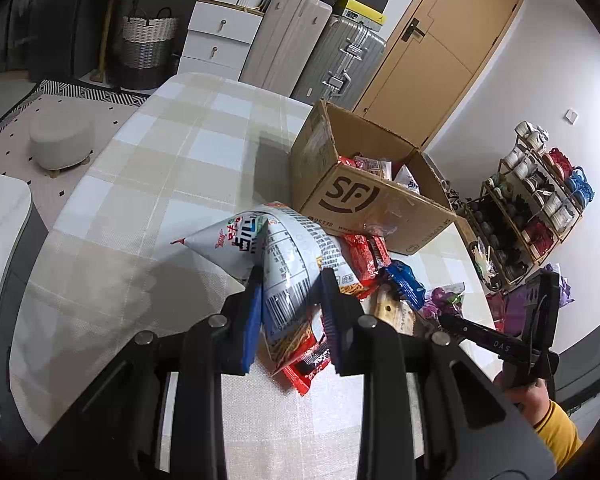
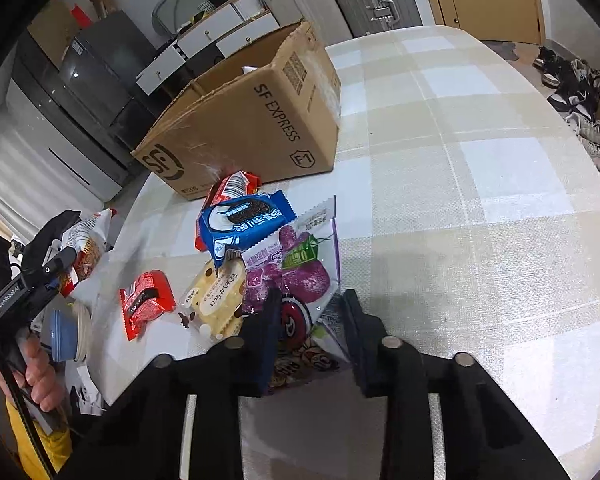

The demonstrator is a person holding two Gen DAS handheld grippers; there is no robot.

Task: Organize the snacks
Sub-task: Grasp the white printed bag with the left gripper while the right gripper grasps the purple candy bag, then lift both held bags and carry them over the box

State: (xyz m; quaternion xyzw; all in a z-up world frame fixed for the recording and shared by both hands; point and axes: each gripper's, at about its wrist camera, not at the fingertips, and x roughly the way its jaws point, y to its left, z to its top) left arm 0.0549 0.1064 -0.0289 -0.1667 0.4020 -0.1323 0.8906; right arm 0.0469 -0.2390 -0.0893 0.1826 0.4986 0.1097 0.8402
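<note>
My left gripper point(image 1: 290, 280) is shut on a white and red snack bag point(image 1: 284, 252) and holds it above the checked table point(image 1: 160, 168). The open SF cardboard box point(image 1: 364, 200) stands just beyond it, with several snack packs inside. My right gripper point(image 2: 310, 300) is open above a purple sweet-potato bag point(image 2: 296, 268), its fingers on either side of the bag's near end. Beside that bag lie a blue cookie pack point(image 2: 246, 222), a cream biscuit pack point(image 2: 216, 300) and a small red pack point(image 2: 146, 300). The left gripper with its bag also shows in the right wrist view point(image 2: 70, 254).
Suitcases point(image 1: 300, 40) and white drawers point(image 1: 220, 28) stand behind the table. A shoe rack point(image 1: 532, 200) is on the right, a round stool point(image 1: 62, 140) on the left floor. A red pack point(image 1: 364, 256) lies against the box front.
</note>
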